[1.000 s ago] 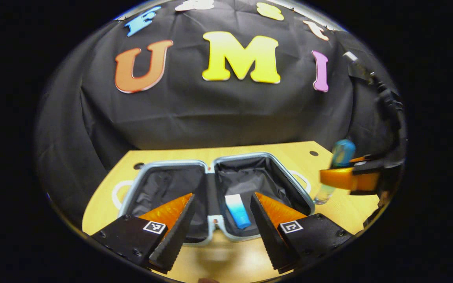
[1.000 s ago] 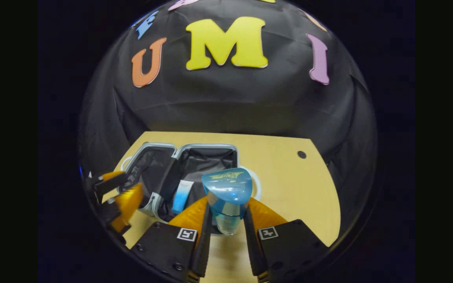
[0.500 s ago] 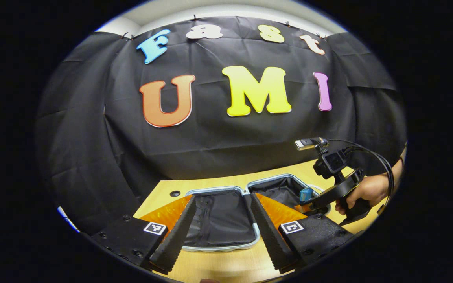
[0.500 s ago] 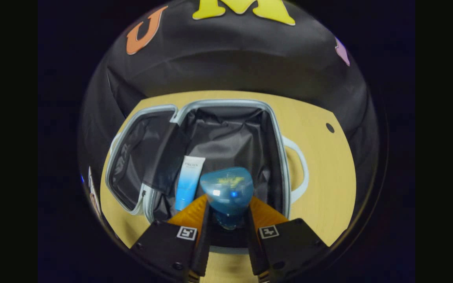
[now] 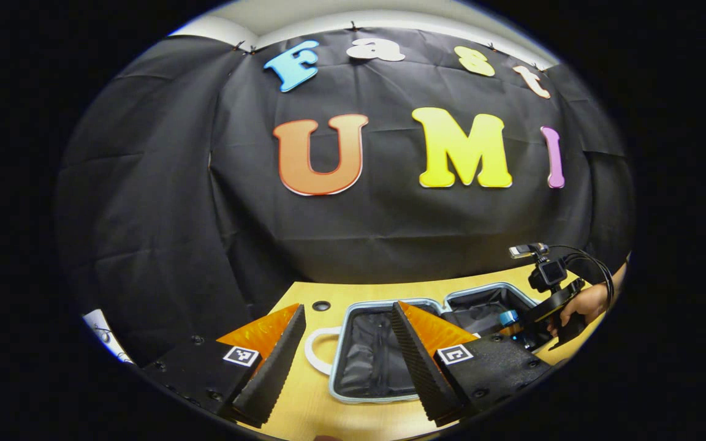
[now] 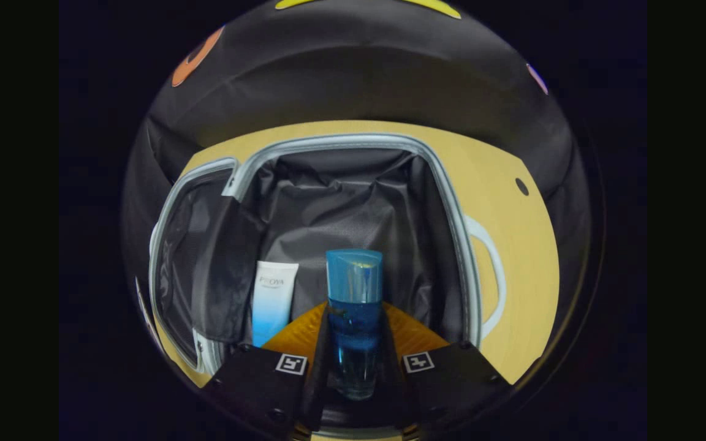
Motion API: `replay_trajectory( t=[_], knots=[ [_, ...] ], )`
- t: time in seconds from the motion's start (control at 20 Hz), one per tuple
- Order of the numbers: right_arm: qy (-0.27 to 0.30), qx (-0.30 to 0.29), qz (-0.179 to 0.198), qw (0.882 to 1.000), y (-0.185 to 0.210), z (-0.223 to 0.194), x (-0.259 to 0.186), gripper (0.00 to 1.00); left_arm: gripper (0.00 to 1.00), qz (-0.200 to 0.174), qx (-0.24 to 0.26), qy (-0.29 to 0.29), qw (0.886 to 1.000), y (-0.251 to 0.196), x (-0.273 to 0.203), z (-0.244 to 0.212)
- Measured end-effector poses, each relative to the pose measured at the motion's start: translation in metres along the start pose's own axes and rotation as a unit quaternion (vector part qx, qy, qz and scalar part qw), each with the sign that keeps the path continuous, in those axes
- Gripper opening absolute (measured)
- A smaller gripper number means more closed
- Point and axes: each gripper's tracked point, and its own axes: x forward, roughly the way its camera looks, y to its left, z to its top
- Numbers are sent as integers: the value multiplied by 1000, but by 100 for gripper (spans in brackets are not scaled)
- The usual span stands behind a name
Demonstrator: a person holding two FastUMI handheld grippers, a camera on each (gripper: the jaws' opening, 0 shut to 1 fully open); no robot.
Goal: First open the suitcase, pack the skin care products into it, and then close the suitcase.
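The suitcase (image 6: 451,202) lies open and flat on the wooden table, both halves lined in black. My right gripper (image 6: 354,343) is shut on a clear bottle with a blue cap (image 6: 353,306), holding it low inside the right half. A white-and-blue tube (image 6: 270,300) lies on the lining just left of the bottle. In the left gripper view, my left gripper (image 5: 347,361) stands open over the table near the suitcase's (image 5: 353,306) left half and its white handle (image 5: 315,352). Farther right there, a hand holds the right gripper (image 5: 521,331), with the bottle's blue cap (image 5: 508,318) inside the case.
The wooden table (image 6: 531,257) has a small round hole (image 6: 521,186) at the back right and another hole (image 5: 321,305) at the back left. The suitcase's right white handle (image 6: 494,275) lies on the tabletop. Black cloth hangs right behind the table.
My right gripper has lowered the bottle into the suitcase's right half and tipped it forward. My left gripper has swung left, away from the middle of the case, still open.
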Motion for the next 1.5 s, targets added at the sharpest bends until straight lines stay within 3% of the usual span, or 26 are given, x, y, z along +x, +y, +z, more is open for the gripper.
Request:
replay_trajectory(
  t=[0.25,0.55,0.65,0.7,0.8,1.0,1.15,1.35,1.45,1.5],
  knots=[
    [6,3,-15,1000,0,2,7,40,90,18,-34,25,999,31,12,-25],
    [15,36,-12,999,3,2,7,46,90,20,-150,40,988,63,36,-52],
    [11,37,-5,999,5,1,-3,60,93,21,-197,56,978,71,47,-69],
    [0,32,1,999,6,6,-12,67,94,18,-226,67,972,72,55,-78],
    [-31,13,4,999,5,15,-38,70,94,8,-290,94,952,72,67,-101],
    [-112,-35,27,993,3,29,-118,79,94,-6,-426,123,896,70,87,-135],
    [-163,-68,29,984,-12,17,-186,79,90,-5,-482,142,865,62,105,-163],
    [-200,-78,21,977,-45,-9,-261,79,70,-25,-515,164,841,46,117,-180],
    [-210,-71,7,975,-66,-21,-287,79,54,-40,-527,169,832,39,121,-182],
    [-219,-67,0,974,-75,-25,-300,79,42,-43,-528,170,831,36,124,-184]
  ],
)
